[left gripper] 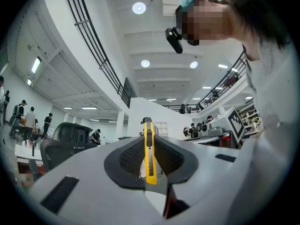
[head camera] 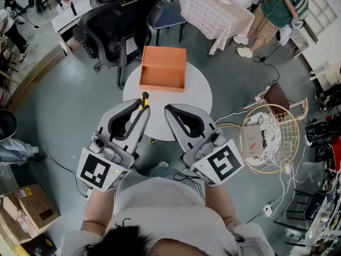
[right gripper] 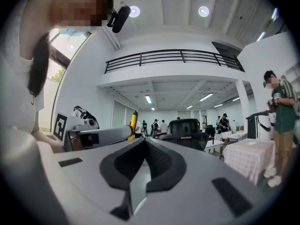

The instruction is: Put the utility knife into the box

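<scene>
Currently the carry step: the left hand-held gripper [head camera: 144,106] is clamped on the one yellow utility knife [left gripper: 149,153], over the near part of the round worktop [head camera: 197,97] and short of the one open orange box [head camera: 162,68]. The right hand-held gripper [head camera: 168,110] is closed and empty. Next, I judge: reach over the box, lower, release.

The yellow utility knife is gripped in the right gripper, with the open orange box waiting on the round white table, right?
Not quite: the utility knife is in the left gripper, not the right; the left gripper view shows it between the fingers. The right gripper is shut on nothing. The orange box does sit open on the round white table.
</scene>
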Available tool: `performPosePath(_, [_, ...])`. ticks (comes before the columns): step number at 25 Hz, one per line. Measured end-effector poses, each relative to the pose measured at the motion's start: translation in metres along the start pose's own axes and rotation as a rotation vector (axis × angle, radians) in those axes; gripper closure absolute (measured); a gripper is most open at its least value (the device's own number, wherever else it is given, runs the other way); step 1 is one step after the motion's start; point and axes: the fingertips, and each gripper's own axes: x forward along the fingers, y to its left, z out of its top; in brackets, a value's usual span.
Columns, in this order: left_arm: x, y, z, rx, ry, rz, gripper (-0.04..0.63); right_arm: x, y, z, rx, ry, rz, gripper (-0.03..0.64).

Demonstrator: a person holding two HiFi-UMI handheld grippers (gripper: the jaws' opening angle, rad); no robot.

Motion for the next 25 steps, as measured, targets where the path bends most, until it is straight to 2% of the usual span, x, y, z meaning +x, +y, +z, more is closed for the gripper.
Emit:
performPosePath(16, [-0.001, -0.007, 0.000, 0.005, 0.001, 0.004, 0.528, -0.005, 0.002, 0.002, -0.008, -0.017, 0.005, 0.609])
performPosePath(25, [0.000, -0.020, -0.011, 0.007, 0.030, 0.049, 0.528, -0.032, -0.007, -0.005, 0.022, -0.035, 0.019, 0.609])
